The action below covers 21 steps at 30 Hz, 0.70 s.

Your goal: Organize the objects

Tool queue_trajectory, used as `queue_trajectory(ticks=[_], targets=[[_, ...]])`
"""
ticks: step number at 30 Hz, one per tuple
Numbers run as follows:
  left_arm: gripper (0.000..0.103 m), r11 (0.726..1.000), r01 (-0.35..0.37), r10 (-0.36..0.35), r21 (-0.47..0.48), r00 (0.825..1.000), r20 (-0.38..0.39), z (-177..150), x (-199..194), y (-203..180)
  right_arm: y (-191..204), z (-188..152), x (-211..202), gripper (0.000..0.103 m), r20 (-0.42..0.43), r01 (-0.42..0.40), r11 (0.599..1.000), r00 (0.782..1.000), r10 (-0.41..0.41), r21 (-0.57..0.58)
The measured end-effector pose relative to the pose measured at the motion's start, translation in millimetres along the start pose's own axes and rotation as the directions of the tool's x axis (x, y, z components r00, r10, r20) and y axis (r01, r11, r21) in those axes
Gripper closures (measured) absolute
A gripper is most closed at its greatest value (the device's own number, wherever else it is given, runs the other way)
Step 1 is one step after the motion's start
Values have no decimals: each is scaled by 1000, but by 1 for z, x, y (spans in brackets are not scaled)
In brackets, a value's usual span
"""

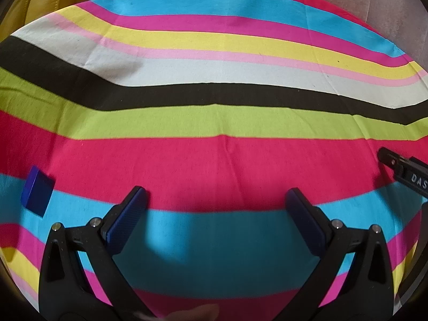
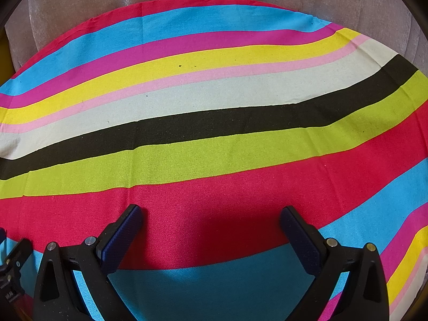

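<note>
Both the left gripper (image 1: pixel 216 200) and the right gripper (image 2: pixel 211 218) hang wide and empty over the striped cloth (image 1: pixel 214 101). The only thing to organize in view, a blue block (image 1: pixel 37 191), lies just left of the left gripper (unseen from the right wrist). It looks like the reach step: the left gripper would need to swing left and straddle the block.

Woven cloth, matt plastic, a little bare metal

The broad-striped multicoloured woven tablecloth (image 2: pixel 214 123) looks matt with a fine twill grain; the small dark blue rectangular block (image 1: pixel 37 191) is smooth and faintly glossy; the black matt plastic left gripper (image 1: pixel 216 200) and right gripper (image 2: pixel 211 215) carry ribbed blue pads (image 1: pixel 125 222) and shiny metal pins (image 2: pixel 90 240).
</note>
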State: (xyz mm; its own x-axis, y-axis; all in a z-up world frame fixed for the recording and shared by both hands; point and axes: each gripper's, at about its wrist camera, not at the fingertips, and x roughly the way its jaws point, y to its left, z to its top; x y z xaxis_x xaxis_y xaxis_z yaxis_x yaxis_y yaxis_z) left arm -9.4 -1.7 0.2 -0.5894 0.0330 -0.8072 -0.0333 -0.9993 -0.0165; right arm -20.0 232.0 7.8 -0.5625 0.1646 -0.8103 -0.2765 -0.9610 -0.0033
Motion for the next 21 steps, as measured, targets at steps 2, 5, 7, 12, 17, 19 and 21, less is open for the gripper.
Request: queue_trajectory(ticks=[2,5,7,12,17,19,21], targets=[[0,1000,3,-3,4,1000,-1,3,3,1,0,0,0,0,0,0,1000,1000,0,0],[0,1000,5,-5,7,1000,-1,3,3,1,0,0,0,0,0,0,1000,1000,0,0],[0,1000,5,-5,7,1000,-1,4,3,1,0,0,0,0,0,0,1000,1000,0,0],[0,1000,6,-6,7,1000,-1,4,3,1,0,0,0,0,0,0,1000,1000,0,0],[0,1000,6,-6,8,1000,-1,4,3,1,0,0,0,0,0,0,1000,1000,0,0],[0,1000,6,-6,8,1000,-1,4,3,1,0,0,0,0,0,0,1000,1000,0,0],[0,1000,6,-6,8,1000,-1,4,3,1,0,0,0,0,0,0,1000,1000,0,0]])
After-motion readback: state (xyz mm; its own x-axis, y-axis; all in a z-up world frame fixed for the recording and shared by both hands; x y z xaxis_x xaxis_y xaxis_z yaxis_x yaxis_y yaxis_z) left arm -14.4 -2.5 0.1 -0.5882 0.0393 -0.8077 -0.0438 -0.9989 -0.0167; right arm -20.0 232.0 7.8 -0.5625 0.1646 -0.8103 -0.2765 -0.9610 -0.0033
